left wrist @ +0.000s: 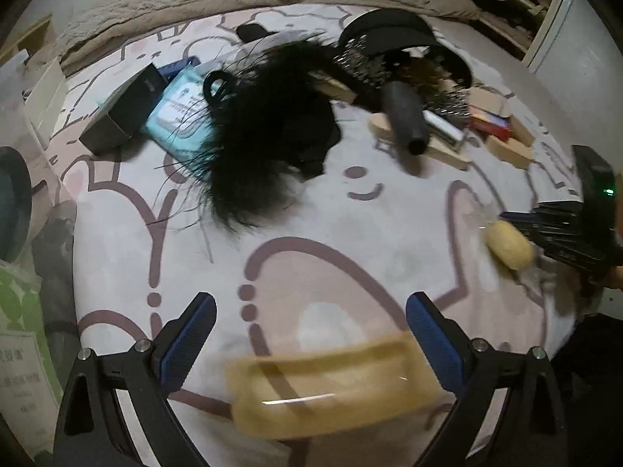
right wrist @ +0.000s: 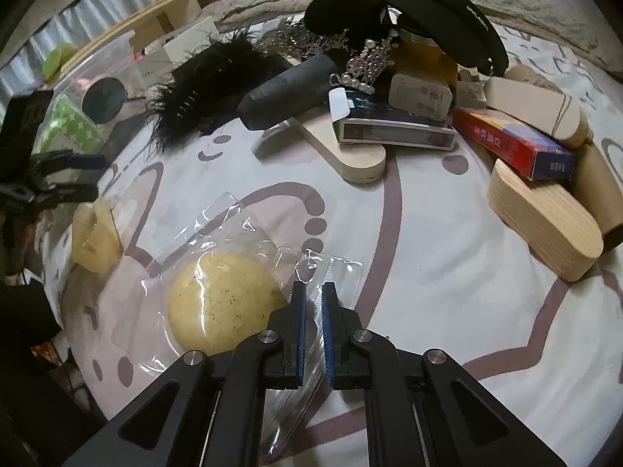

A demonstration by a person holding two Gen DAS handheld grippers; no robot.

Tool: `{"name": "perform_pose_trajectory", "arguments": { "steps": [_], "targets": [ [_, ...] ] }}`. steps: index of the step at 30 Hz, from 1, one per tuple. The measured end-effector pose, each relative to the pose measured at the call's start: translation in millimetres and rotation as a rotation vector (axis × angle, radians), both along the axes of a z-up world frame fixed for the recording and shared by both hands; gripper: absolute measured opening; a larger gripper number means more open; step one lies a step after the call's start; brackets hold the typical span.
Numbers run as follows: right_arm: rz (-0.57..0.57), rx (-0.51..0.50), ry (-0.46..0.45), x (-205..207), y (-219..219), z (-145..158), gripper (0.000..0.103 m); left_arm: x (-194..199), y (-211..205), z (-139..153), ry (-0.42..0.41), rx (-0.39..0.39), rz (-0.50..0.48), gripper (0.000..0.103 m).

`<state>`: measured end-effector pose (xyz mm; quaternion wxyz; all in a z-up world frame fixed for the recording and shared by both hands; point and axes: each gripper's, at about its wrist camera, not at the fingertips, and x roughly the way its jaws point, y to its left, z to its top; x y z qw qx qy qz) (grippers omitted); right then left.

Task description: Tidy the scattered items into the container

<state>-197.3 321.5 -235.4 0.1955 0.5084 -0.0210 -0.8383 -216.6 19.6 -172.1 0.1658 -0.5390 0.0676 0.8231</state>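
Here the right gripper (right wrist: 312,292) has its jaws clenched on a clear plastic bag (right wrist: 241,241) holding a round yellow sponge (right wrist: 218,303) on the patterned bed cover (right wrist: 428,272); the left gripper (left wrist: 311,307) stands released around a translucent amber block (left wrist: 335,385).

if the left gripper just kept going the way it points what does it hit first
Probably the translucent yellow piece, blurred between the open left gripper fingers; depth is unclear. If it clears that, the patterned rug.

A round sponge (right wrist: 222,303) is enclosed in a plastic bag (right wrist: 249,272) on the rug (right wrist: 428,272), with the box pile (right wrist: 506,144) lying behind to the right.
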Motion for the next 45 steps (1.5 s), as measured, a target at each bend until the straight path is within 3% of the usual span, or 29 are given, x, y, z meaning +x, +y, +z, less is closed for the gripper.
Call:
{"name": "perform_pose_trajectory", "arguments": {
  "steps": [4, 8, 13, 18, 21, 24, 25, 26, 28, 34, 39, 42, 45],
  "targets": [
    [0.098, 0.128, 0.025, 8, -20, 8, 0.008, -7, -9, -11, -0.033, 0.017, 0.024, 0.099],
    [0.212, 0.172, 0.052, 21, -37, 10, 0.008, -3, -14, -20, -0.109, 0.085, 0.017, 0.099],
    [0.233, 0.225, 0.079, 25, -42, 8, 0.008, 13, -16, -23, -0.182, 0.165, 0.000, 0.099],
    [0.206, 0.199, 0.056, 21, -36, 6, 0.008, 35, -16, -23, -0.219, 0.189, -0.032, 0.099],
    [0.211, 0.234, 0.054, 20, -40, 11, 0.008, 45, -20, -17, -0.207, 0.191, -0.037, 0.099],
    [0.237, 0.294, 0.067, 23, -45, 22, 0.025, 49, -29, -7, -0.175, 0.213, -0.017, 0.099],
    [0.247, 0.322, 0.088, 25, -47, 27, 0.042, 50, -34, -2, -0.162, 0.223, -0.004, 0.099],
    [0.258, 0.340, 0.111, 26, -48, 33, 0.066, 50, -38, 1, -0.149, 0.231, 0.009, 0.099],
    [0.290, 0.321, 0.127, 30, -47, 46, 0.087, 47, -47, 8, -0.121, 0.248, 0.044, 0.099],
    [0.488, 0.320, 0.176, 65, -71, 75, 0.087, 34, -61, 14, -0.073, 0.213, 0.127, 0.099],
    [0.699, 0.470, 0.163, 98, -97, 48, 0.087, 36, -61, 17, -0.065, 0.102, 0.083, 0.099],
    [0.713, 0.516, 0.122, 97, -96, 31, 0.087, 42, -60, 17, -0.062, 0.071, 0.038, 0.099],
    [0.673, 0.563, 0.110, 90, -89, 23, 0.087, 46, -61, 15, -0.073, 0.098, 0.009, 0.099]
  ]
}}
